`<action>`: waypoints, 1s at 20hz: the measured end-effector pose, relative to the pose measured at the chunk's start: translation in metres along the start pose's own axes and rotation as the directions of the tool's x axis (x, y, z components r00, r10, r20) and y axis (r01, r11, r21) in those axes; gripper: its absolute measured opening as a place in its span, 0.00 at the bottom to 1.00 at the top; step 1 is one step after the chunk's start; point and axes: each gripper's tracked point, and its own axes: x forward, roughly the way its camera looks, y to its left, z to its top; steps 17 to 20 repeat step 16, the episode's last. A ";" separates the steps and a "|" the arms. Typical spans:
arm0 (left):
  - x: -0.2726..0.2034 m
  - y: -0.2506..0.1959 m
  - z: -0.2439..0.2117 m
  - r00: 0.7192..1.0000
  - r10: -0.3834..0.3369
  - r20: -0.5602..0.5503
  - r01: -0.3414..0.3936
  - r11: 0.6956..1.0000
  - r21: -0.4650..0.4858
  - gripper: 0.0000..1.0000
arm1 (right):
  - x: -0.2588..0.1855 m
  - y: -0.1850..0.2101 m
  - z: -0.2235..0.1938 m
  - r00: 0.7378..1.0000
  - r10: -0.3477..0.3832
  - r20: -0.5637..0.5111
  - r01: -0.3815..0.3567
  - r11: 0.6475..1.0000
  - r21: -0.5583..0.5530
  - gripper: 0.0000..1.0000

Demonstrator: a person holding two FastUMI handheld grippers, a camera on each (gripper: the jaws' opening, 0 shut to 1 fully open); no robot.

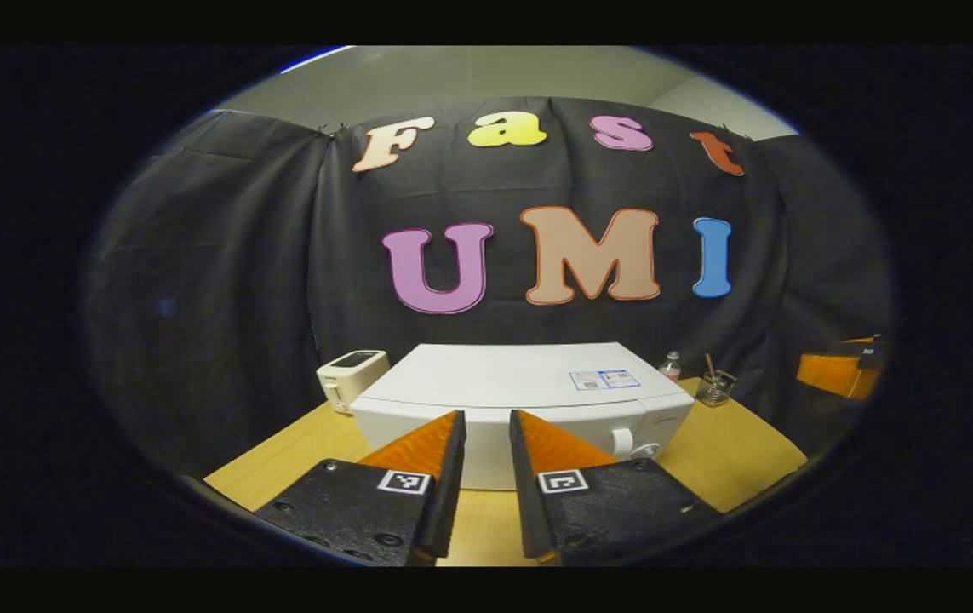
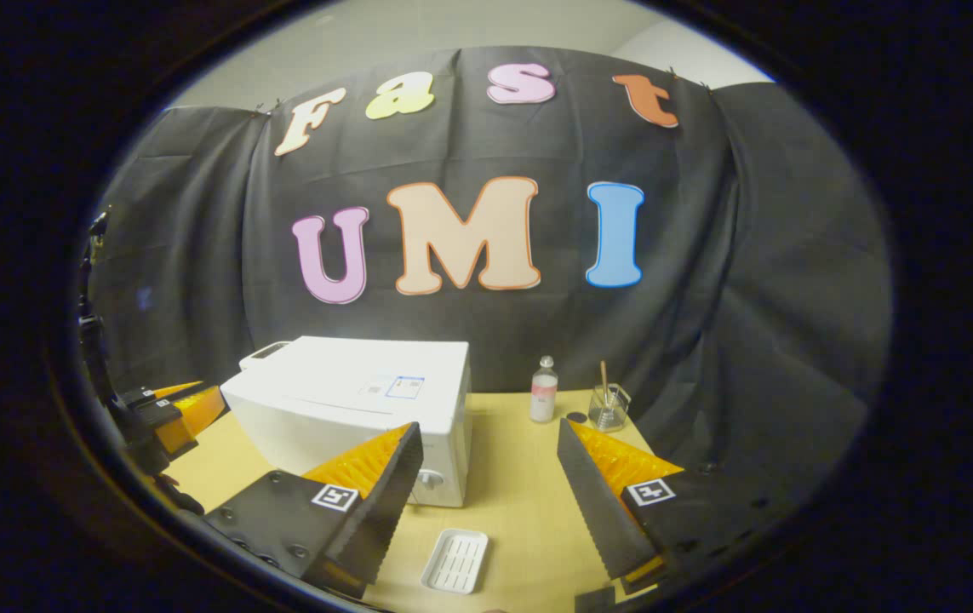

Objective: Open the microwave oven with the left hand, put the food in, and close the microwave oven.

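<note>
Table [image 2: 520,502]: microwave [image 2: 350,392] shut; tray [image 2: 455,560] bare; left tongs [image 1: 487,426] narrow, right tongs [image 2: 490,438] wide, both empty.

left claw [image 1: 487,426] | right claw [image 2: 490,434] | orange fingers, black screwed mounts, square tags

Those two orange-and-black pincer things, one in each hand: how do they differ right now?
The left gripper has its fingers nearly together with a narrow gap, while the right gripper is spread wide. The left one points straight at the microwave's front; the right one sits off the microwave's right corner, above a small white tray on the table. Neither holds anything. Both have orange fingers with black ridged pads and square markers.
</note>
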 end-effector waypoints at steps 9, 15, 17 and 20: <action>-0.005 0.017 0.050 0.995 0.034 0.098 -0.033 0.999 -0.011 0.96 | -0.015 0.000 0.042 0.997 0.004 0.083 -0.006 1.000 0.023 0.92; -0.005 -0.001 0.049 0.997 -0.020 0.074 0.022 0.999 -0.034 0.96 | -0.026 0.000 0.042 0.996 0.002 0.084 -0.002 1.000 0.002 0.92; -0.006 -0.002 0.049 0.997 -0.024 0.075 0.027 0.999 -0.032 0.96 | -0.029 0.001 0.043 0.996 0.002 0.086 -0.002 1.000 0.002 0.92; -0.006 -0.002 0.049 0.997 -0.024 0.075 0.027 0.999 -0.032 0.96 | -0.029 0.001 0.043 0.996 0.002 0.086 -0.002 1.000 0.002 0.92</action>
